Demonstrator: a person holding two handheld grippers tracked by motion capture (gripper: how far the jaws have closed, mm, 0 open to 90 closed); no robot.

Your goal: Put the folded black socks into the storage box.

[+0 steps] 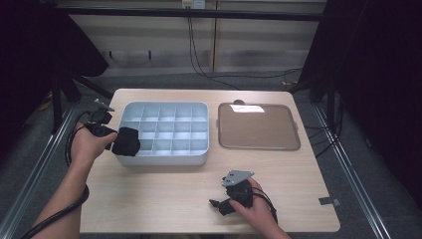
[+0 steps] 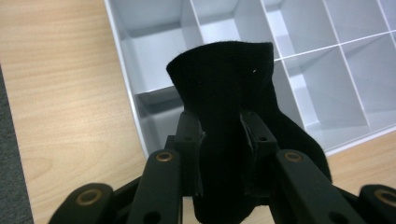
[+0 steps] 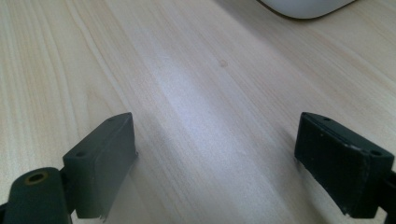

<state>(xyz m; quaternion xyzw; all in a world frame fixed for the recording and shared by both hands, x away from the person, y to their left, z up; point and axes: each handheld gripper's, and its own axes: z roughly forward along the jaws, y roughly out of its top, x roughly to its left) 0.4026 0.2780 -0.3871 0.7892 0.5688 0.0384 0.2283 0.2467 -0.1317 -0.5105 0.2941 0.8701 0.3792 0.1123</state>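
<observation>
A rolled black sock (image 1: 126, 141) hangs over the left front corner of a pale grey compartment tray (image 1: 196, 158). My left gripper (image 1: 119, 139) is shut on it. In the left gripper view the black sock (image 2: 229, 93) bulges up between the two black pads, above the grey tray (image 2: 140, 107) and its near-left cells. My right gripper (image 1: 217, 203) rests low over the table near the front edge, right of centre. In the right gripper view my right gripper (image 3: 217, 163) stands wide open, with bare wood between its jaws.
A flat brownish lid (image 1: 259, 127) lies to the right of the tray. The wooden table (image 1: 164, 194) has free room in front of the tray. Black cables trail from both grippers. A corner of the pale tray (image 3: 308, 7) shows at the top of the right gripper view.
</observation>
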